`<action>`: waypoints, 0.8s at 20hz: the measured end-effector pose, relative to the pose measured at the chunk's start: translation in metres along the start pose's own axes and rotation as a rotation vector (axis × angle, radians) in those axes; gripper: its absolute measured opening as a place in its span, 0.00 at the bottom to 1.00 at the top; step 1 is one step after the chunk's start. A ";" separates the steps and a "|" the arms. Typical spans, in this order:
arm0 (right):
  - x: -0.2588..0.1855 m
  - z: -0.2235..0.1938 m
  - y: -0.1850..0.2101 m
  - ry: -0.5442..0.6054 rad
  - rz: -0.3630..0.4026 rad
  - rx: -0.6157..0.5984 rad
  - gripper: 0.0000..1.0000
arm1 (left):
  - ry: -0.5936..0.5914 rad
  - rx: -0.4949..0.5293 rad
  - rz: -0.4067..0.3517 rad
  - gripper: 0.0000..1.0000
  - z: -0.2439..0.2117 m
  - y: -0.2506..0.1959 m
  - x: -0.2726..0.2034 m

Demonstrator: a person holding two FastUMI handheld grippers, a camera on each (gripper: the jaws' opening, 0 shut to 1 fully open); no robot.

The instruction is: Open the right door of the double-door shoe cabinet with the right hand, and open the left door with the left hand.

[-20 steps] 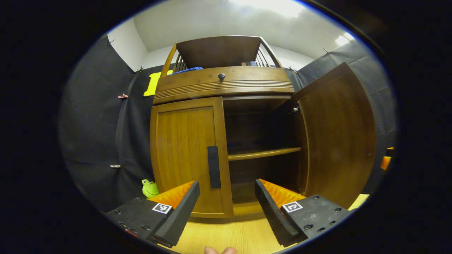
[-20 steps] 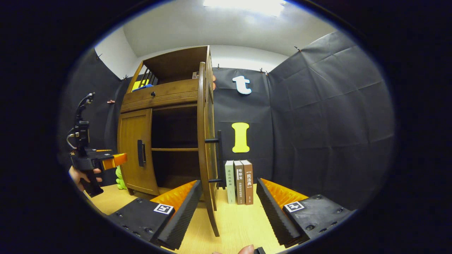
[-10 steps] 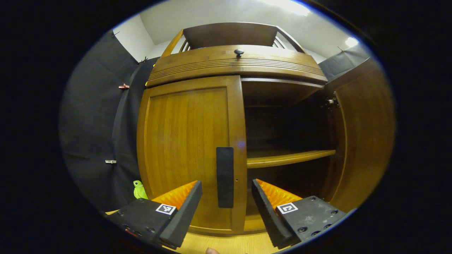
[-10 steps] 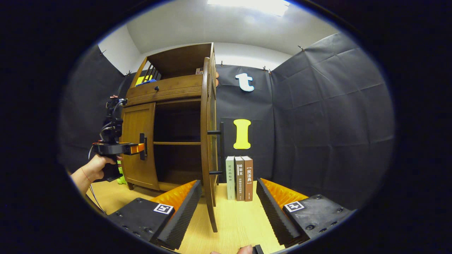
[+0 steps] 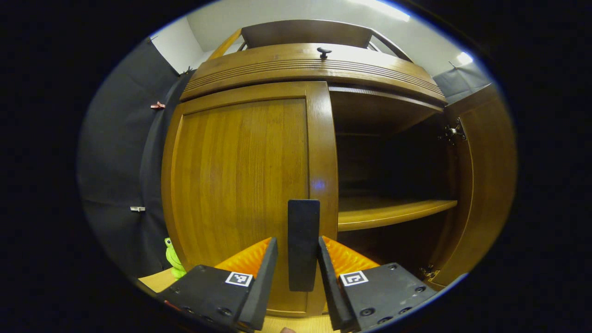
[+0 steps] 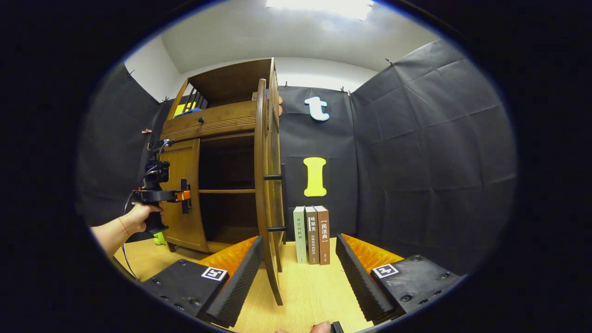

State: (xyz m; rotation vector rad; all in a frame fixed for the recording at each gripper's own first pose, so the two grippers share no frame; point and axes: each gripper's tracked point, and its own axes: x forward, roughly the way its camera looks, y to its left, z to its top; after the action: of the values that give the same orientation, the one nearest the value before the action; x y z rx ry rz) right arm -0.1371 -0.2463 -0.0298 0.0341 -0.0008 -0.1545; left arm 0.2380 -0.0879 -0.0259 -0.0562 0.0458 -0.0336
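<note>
Left gripper view: my left tool stands with its two fingers drawn in close on either side of the dark bar handle of the left door; whether both press on the bar I cannot tell, as a thin gap seems to remain on each side. The left door is shut against the shoe cabinet. I judge it a stiff, fairly heavy wooden panel on hinges at its far left edge; the rigid bar is the place to take hold, gripped mid-length, and the pull should follow an arc, not a straight line, or the smooth bar may slip out.

Right gripper view: my right tool hangs wide open and empty above the tabletop, clear of the right door, which stands swung fully out, edge-on. Three books stand beside it. Farther off, a hand holds the left tool at the left door's handle.

Against one second ago, the left tool has advanced from well back to the handle and narrowed; the right door's angle is much the same.
</note>
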 end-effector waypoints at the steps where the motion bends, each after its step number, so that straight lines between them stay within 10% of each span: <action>1: -0.001 0.000 -0.001 0.000 -0.001 0.000 0.98 | 0.006 0.001 -0.004 0.52 -0.001 -0.002 0.003; 16: -0.004 0.002 0.017 -0.005 0.031 0.001 0.98 | 0.052 0.043 -0.021 0.27 0.000 0.010 -0.049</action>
State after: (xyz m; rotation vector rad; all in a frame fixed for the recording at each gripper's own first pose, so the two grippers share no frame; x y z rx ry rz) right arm -0.1388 -0.2289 -0.0277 0.0349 -0.0064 -0.1237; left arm 0.1896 -0.0760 -0.0245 -0.0129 0.0965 -0.0571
